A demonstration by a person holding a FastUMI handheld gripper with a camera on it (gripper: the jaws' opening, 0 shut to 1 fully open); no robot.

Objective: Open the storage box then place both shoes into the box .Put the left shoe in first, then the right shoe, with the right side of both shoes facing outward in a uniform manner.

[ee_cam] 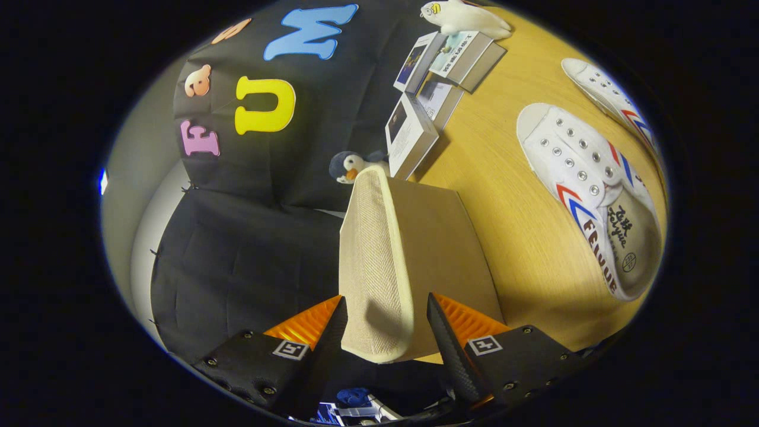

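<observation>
My gripper (384, 323) is shut on the beige fabric lid (379, 249) of the storage box. One finger presses the lid's woven face and the other its smooth tan face, so the lid stands on edge between them and reaches ahead of the tips. Two white shoes with red and blue stripes lie on the wooden table (498, 196) beyond the lid to the right. The nearer shoe (584, 190) shows its opening and insole. The farther shoe (611, 98) lies behind it. The body of the box is hidden.
Several small white boxes (415, 127) stand and lie in a cluster at the back of the table. A penguin plush (348, 166) peeks out just past the lid's far end. A white plush toy (462, 18) rests on the farthest boxes.
</observation>
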